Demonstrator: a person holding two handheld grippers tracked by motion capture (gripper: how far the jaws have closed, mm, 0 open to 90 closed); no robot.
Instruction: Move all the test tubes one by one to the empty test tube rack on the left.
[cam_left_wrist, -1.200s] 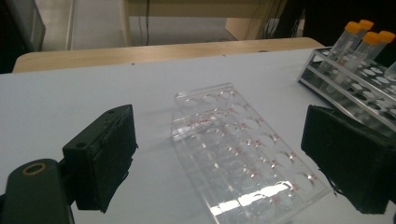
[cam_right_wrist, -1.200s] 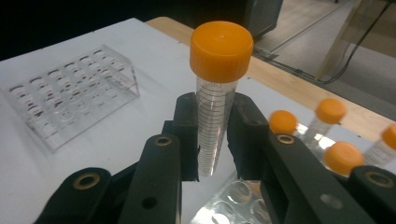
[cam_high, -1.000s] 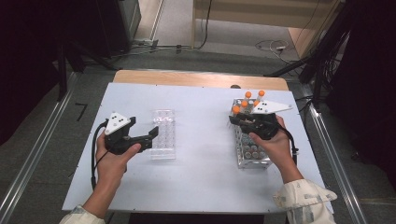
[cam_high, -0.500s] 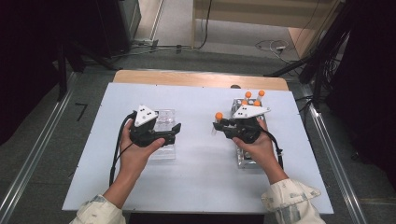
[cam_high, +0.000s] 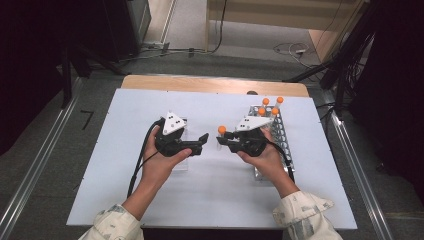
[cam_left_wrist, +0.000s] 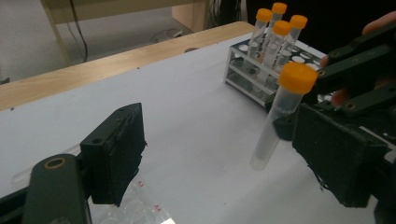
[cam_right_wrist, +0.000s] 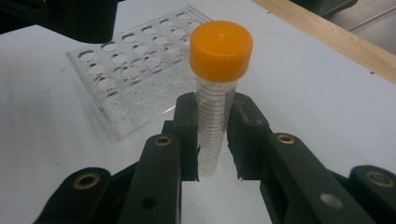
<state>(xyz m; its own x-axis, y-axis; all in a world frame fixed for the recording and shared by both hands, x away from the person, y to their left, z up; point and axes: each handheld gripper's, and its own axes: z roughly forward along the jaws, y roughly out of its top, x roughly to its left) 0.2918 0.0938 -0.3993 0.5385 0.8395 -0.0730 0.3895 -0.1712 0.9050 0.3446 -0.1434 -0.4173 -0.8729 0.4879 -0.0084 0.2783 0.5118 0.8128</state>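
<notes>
An orange-capped tube (cam_right_wrist: 215, 112) is gripped upright, cap up, by the right claw (cam_right_wrist: 212, 140), now carried leftward from the rack (cam_high: 272, 135) toward the open, just-narrowing left claw (cam_high: 202, 142).

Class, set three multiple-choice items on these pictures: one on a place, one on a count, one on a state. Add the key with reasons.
1. Where does the metal rack stand on the table in the high view?
A. right side
B. left side
C. near edge, centre

2. How many orange-capped tubes stand in that rack?
A. one
B. four
C. seven

3. What is the right claw doing?
A. hanging open
B. shut on nothing
C. gripping an orange-capped tube

Key: 1 A, the rack lies under the right hand; 2 B, four caps rise from it in the left gripper view; 3 C, both pads press the tube's clear barrel.
</notes>
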